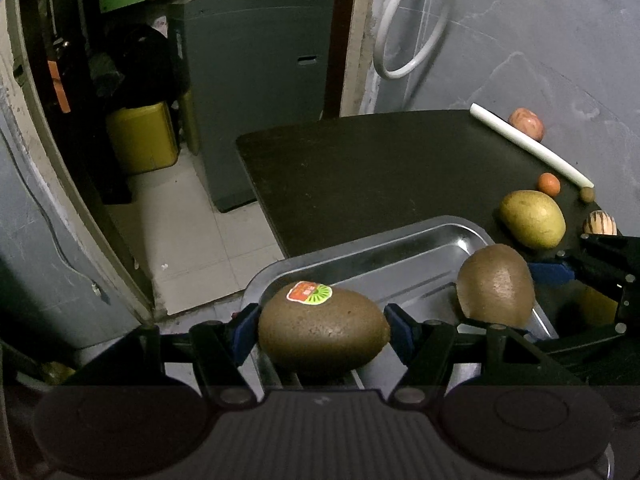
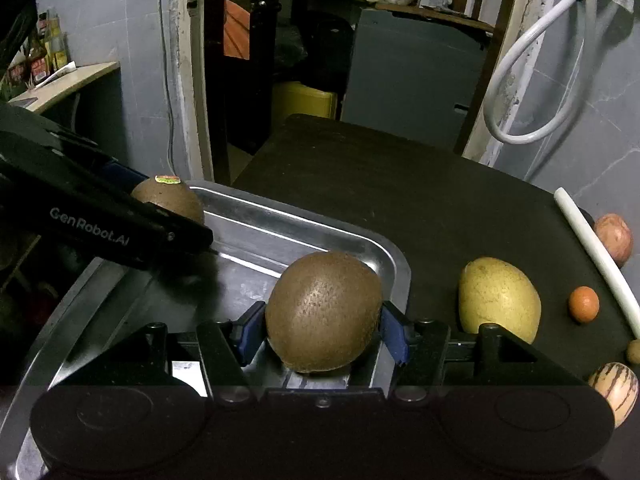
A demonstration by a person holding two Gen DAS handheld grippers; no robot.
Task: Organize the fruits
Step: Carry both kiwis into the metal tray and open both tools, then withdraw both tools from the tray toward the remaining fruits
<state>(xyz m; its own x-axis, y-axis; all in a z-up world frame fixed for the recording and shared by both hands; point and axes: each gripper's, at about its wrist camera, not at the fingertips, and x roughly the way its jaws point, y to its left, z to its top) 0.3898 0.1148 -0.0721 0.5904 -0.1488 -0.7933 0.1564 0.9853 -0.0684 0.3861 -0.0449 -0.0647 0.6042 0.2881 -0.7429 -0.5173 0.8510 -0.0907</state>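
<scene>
1. Dark tabletop [image 2: 400, 184] carries a steel tray [image 2: 304, 224].
2. Left gripper [image 1: 323, 330] clamps the stickered kiwi [image 1: 323, 332] over the tray; right gripper [image 2: 323, 332] clamps the plain kiwi [image 2: 323, 312], likely for grouping.
3. Yellow mango [image 2: 498, 298] and small orange fruit [image 2: 584, 304] wait outside.

Dark tabletop [image 2: 420, 184], seen from both wrist views, with one corner toward a doorway. A steel tray [image 2: 320, 224] is set on its near side. Beside the tray, a yellow-green mango-like fruit [image 2: 498, 298] is laid on the bare surface; a small orange fruit [image 2: 584, 304] is placed just beyond it. A white tube [image 2: 592, 248] is laid along the far edge, by the wall, with a reddish round fruit [image 2: 614, 236] behind it. A striped pale fruit [image 2: 614, 390] and a small brown fruit [image 2: 634, 351] are found at the right margin.
</scene>
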